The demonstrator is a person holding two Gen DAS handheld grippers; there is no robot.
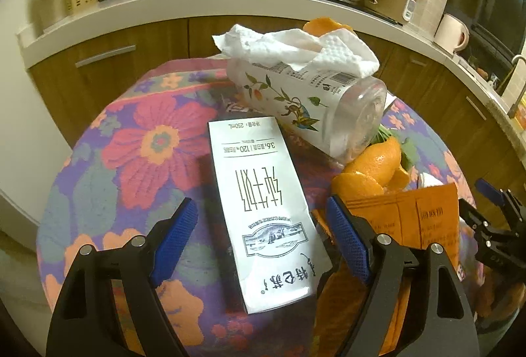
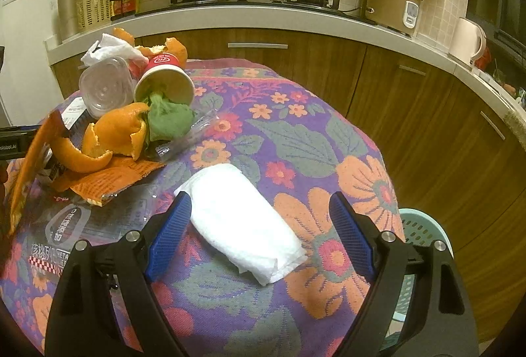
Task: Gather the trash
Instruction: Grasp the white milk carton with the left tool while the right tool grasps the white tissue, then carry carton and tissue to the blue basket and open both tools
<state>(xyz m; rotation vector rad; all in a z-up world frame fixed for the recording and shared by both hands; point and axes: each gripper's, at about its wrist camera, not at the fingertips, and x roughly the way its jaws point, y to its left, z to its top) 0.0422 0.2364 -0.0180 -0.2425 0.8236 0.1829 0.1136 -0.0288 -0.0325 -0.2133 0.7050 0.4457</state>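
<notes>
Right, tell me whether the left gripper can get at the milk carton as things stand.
Probably yes. The left gripper has its jaws open on either side of the milk carton, which lies flat on the floral tablecloth. Nothing covers it; only the orange packet crowds the right finger.

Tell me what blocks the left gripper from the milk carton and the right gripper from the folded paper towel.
Nothing visible does. The milk carton lies flat between the open left gripper. The folded paper towel lies between the open right gripper.
</notes>
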